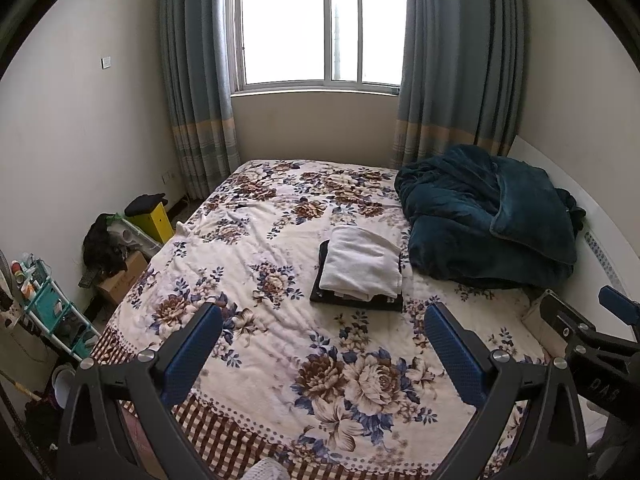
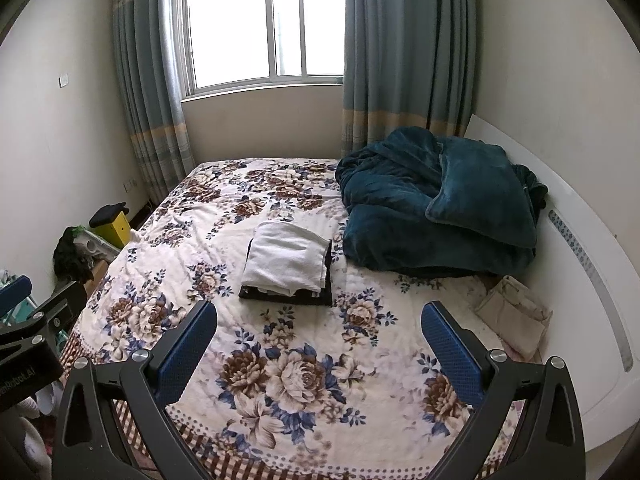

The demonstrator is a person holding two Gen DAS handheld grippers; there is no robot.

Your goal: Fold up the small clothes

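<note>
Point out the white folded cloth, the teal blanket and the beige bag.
White cloth [image 1: 362,266], left wrist view, middle of top.
Teal blanket [image 2: 436,216], right wrist view, centre of heap.
Beige bag [image 2: 514,314], right wrist view, its flat face.

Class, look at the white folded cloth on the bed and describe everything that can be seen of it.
The white folded cloth is a soft, slightly ribbed fabric, folded into a rough rectangle with several layers showing at its near edge. It lies flat on top of a dark folded garment, which shows beneath it along the near side and both ends. The pair rests on the floral bedspread, near the middle of the bed, beside the teal blanket. Neither gripper touches it.
</note>
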